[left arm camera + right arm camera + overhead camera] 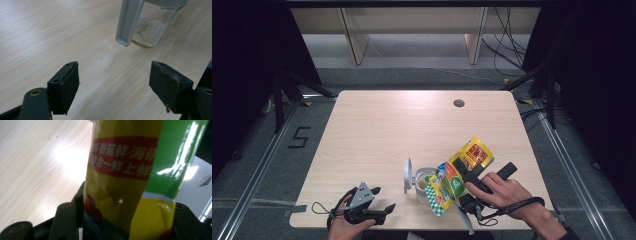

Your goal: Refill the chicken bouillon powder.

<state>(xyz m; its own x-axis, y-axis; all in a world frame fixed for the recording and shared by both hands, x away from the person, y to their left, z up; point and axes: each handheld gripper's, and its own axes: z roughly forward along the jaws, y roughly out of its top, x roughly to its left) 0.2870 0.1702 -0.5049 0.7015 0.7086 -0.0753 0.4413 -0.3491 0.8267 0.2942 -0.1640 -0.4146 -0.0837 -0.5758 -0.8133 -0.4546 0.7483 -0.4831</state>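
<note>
The left gripper (384,206) rests low at the near edge of the table (377,125), its jaws spread wide with only bare wood between them. In the left gripper view the clear jar (155,27) stands ahead of the jaws and a little toward the right-hand one, well clear of both pads. A pale granular filling sits in its bottom, and its grey flip lid (128,22) hangs open down the side facing the gripper. Glass or hard plastic I cannot tell, but it looks stiff, smooth and slippery, and light enough to tip if nudged. Its round wall below the lid hinge would be the place to steady it.

The right gripper (464,177) is clamped across a yellow-and-green seasoning pouch (457,177), which lies tilted above the jar's mouth in the high view. In the right gripper view the pouch (125,182) fills the gap between the jaws and rises straight out from them, its glossy film creased where the pads press.

The pouch will likely handle as soft, light and slick. It buckles under a squeeze and its loose contents shift, so a grip across the middle, as here, controls the tilt better than one near a sealed end.
</note>
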